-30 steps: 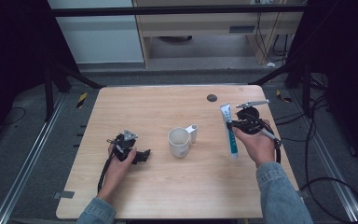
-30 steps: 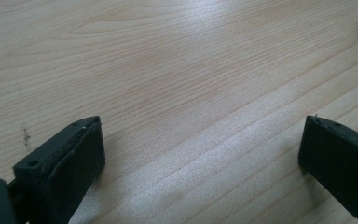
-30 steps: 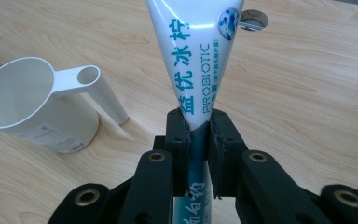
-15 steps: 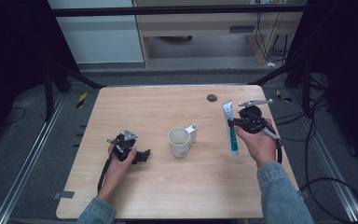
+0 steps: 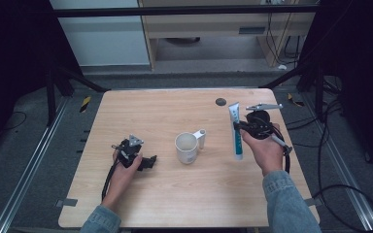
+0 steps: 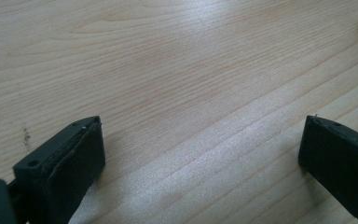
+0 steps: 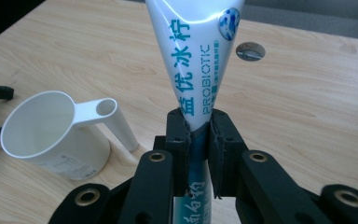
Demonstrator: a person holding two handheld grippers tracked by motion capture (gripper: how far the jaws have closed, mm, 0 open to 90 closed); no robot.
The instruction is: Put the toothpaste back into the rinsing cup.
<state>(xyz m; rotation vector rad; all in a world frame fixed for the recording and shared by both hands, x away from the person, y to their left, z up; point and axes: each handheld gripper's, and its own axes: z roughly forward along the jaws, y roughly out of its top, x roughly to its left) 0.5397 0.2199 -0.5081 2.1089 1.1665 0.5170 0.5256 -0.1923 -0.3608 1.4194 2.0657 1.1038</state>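
While toothpaste tube (image 7: 195, 74) hangs gripped, cup (image 7: 51, 135) stands beside.

One white cup (image 5: 186, 147), one toothpaste tube (image 5: 235, 132), two grippers.

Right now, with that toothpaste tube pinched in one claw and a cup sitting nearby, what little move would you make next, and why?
Probably carry the toothpaste tube sideways toward the white cup. The right gripper is already clamped on the tube's middle, the cup stands upright with an open mouth, and the left gripper rests open on the table, holding nothing.
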